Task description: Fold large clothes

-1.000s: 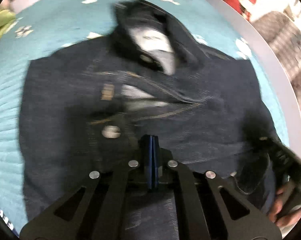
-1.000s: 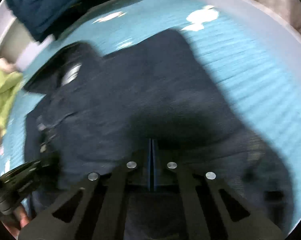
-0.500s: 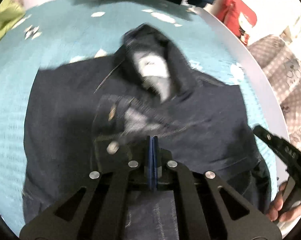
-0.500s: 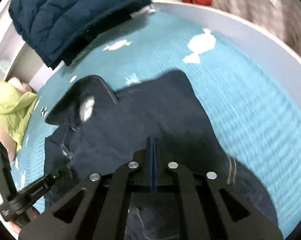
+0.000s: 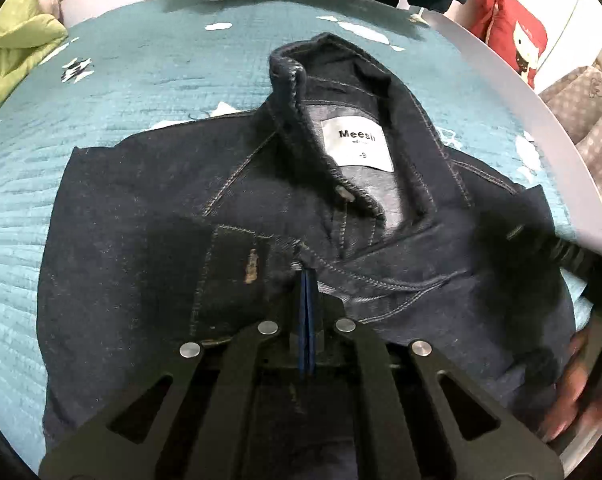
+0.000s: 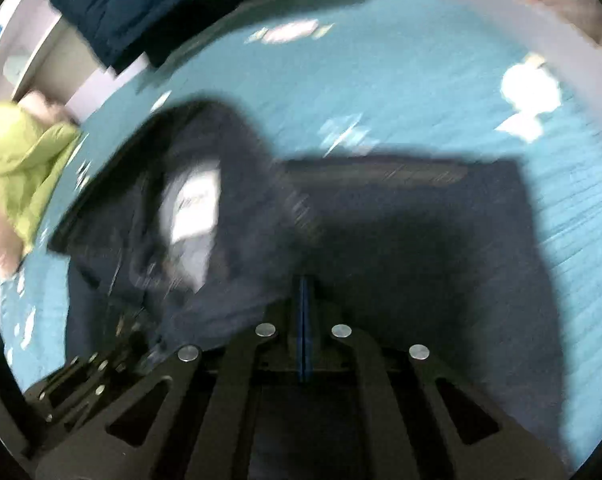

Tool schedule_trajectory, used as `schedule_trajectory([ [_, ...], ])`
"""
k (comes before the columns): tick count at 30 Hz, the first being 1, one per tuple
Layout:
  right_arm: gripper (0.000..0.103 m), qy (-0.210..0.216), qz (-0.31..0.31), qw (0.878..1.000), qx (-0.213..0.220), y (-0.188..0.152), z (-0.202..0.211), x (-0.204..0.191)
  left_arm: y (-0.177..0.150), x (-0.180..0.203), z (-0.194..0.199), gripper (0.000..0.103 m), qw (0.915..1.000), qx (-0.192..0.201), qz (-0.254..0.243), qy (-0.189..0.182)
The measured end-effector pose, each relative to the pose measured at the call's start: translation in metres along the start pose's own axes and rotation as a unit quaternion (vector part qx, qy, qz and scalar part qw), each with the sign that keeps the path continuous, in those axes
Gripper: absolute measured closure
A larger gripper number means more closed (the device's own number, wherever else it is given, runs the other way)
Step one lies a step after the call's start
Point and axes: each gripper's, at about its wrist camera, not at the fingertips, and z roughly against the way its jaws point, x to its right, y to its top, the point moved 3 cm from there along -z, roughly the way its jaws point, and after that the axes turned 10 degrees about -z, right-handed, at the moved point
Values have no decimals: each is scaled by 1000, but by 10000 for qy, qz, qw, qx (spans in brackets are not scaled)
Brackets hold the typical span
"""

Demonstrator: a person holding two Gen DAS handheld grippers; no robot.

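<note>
On the teal bed [image 5: 113, 92] we found the denim jacket [image 5: 149, 208] spread flat, collar [image 5: 297, 92] at the far end, its long axis running straight away from the left tongs [image 5: 307, 280]. Both tongs were together; the right tongs [image 6: 303, 284] hovered over the jacket's right half, whether gripping cloth we could not tell.

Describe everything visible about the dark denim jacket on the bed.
The denim jacket is dark indigo with tan stitching, lying spread on the teal bedspread, collar pointing away. The open collar shows a grey lining and a white label reading "Meesh". A small worn patch marks the front panel. The left hand-held gripper, shut, sits at the front placket; whether it pinches fabric is unclear.
</note>
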Motion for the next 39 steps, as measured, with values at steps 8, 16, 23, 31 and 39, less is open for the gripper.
schedule_trajectory([
  [8,103,-92,-386,9986,-340,26,-19,58,1,-8,-3,101,9998,-74,147,-95],
  [16,101,36,-659,9975,-264,-25,55,58,-17,-8,35,100,9977,-360,375,-441],
  [23,103,82,-1284,9914,-225,-57,44,97,-45,4,30,101,9988,-352,-155,-289],
  [31,103,-85,-1496,9886,144,-75,69,119,-51,-1,39,101,9984,-321,144,-436],
  [39,100,1068,-120,9910,792,-59,104,25,-13,38,57,101,9979,393,-179,-489],
])
